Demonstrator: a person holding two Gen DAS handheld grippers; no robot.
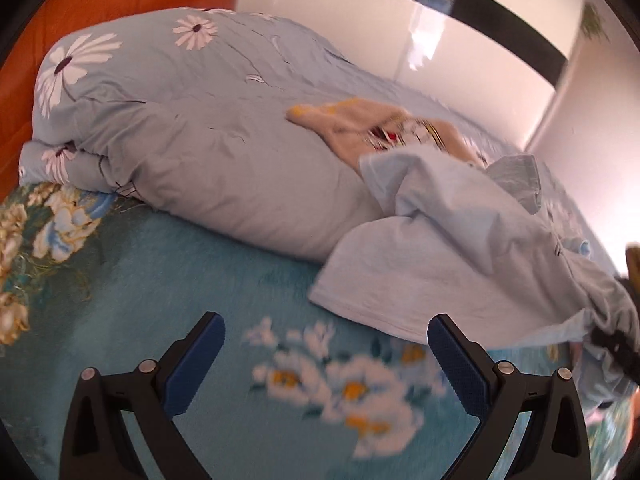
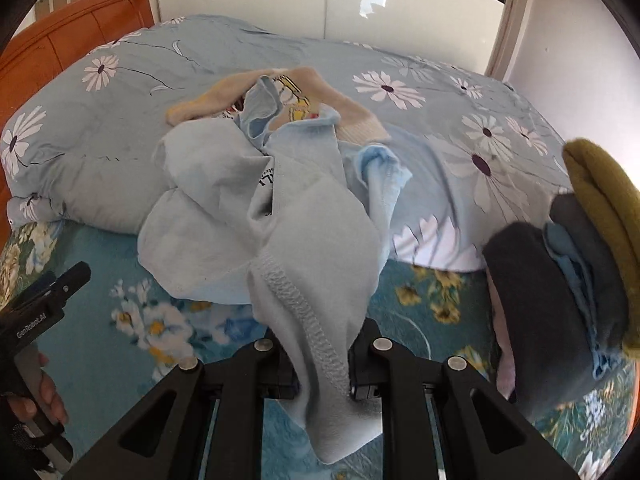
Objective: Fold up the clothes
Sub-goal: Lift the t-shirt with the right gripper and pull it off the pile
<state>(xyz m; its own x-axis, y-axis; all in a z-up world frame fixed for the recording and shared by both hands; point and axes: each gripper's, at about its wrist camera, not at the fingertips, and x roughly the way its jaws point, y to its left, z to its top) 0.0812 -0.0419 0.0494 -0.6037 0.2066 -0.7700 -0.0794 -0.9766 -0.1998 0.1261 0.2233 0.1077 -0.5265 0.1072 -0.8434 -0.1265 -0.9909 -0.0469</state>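
Note:
A crumpled light blue garment point(image 2: 256, 220) lies on the teal floral bedspread point(image 2: 120, 280). My right gripper point(image 2: 322, 354) is shut on its stitched hem and pulls the cloth toward the camera. The same garment shows in the left wrist view point(image 1: 448, 256), running off to the right. My left gripper point(image 1: 326, 336) is open and empty, hovering over the bedspread point(image 1: 200, 264) just left of the garment's edge. A beige printed garment point(image 2: 280, 92) lies behind the blue one, on the duvet; it also shows in the left wrist view point(image 1: 380, 124).
A bulky grey-blue daisy duvet point(image 1: 180, 128) is heaped along the back of the bed. An orange wooden headboard point(image 2: 72, 32) stands at the left. A stack of dark grey, blue and olive folded clothes point(image 2: 568, 280) sits at the right. White walls lie behind.

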